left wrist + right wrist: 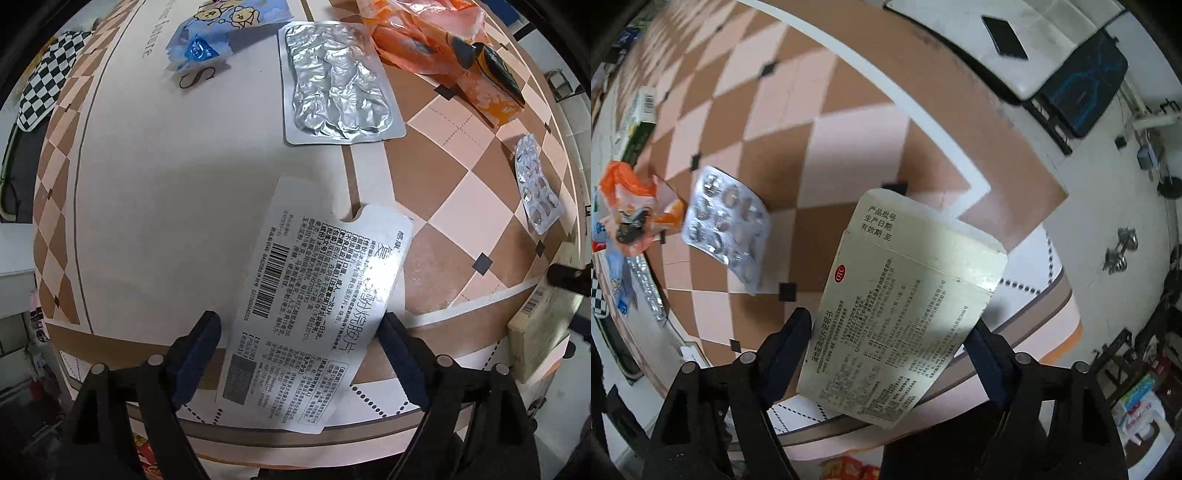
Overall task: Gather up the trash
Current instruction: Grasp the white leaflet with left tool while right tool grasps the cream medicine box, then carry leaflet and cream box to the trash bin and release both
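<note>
A silver printed medicine card lies between the fingers of my left gripper, which points down at the table. The card's right edge meets the right finger and a narrow strip of cloth shows beside the left finger, so the jaws stand open around it. A pale green medicine box fills the gap of my right gripper, with both pads against its long sides. The same box shows at the table's right edge in the left wrist view.
On the checked tablecloth lie a crumpled foil sheet, an orange wrapper, a blue wrapper and a pill blister. A second green box sits far left. Dumbbells lie on the floor.
</note>
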`<action>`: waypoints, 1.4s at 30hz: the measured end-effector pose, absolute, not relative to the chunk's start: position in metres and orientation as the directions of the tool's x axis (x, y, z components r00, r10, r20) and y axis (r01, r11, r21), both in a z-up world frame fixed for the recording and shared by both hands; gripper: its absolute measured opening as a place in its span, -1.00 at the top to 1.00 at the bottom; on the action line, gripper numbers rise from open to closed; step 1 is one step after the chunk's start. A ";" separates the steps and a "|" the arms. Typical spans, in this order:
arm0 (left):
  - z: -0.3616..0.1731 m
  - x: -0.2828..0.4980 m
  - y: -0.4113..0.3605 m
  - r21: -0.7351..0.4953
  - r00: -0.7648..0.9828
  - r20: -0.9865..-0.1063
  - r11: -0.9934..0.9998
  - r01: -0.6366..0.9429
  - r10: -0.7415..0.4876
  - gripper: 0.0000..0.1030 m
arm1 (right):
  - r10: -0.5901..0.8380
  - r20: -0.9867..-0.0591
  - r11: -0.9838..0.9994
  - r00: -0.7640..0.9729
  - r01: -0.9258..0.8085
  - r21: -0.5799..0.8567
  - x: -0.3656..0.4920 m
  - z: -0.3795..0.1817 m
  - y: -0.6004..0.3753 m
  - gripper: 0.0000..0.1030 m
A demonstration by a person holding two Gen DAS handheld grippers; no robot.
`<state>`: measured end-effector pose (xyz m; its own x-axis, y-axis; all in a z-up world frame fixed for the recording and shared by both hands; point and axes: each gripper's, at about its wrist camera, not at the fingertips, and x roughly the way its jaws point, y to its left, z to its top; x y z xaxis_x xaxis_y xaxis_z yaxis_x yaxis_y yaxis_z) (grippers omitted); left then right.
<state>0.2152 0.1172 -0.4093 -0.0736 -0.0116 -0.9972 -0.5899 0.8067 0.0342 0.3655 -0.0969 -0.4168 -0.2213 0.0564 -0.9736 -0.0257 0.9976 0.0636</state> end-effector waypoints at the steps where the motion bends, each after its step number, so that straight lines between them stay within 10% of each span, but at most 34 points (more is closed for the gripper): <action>1: -0.409 0.214 0.118 0.027 -0.066 -0.998 0.806 -0.592 -0.015 -0.63 | 0.063 -0.971 0.998 -0.230 -0.012 0.067 0.364 -0.419 -0.097 -0.70; 28: -0.239 0.057 0.070 -0.138 0.315 -0.944 0.759 -0.636 0.092 -0.50 | 0.282 -0.946 0.867 0.158 -0.465 0.181 0.170 -0.277 -0.109 -0.60; 42: -0.411 -0.088 0.042 -0.361 0.201 -0.925 0.573 -0.736 -0.323 -0.50 | 0.161 -0.986 0.916 -0.032 -0.366 0.162 0.009 -0.400 -0.198 -0.60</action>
<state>-0.0876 0.0420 -0.4113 0.2013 -0.3233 -0.9246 -0.7356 0.5734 -0.3607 0.0088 -0.1976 -0.3997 -0.0324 0.1611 -0.9864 -0.3664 0.9163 0.1617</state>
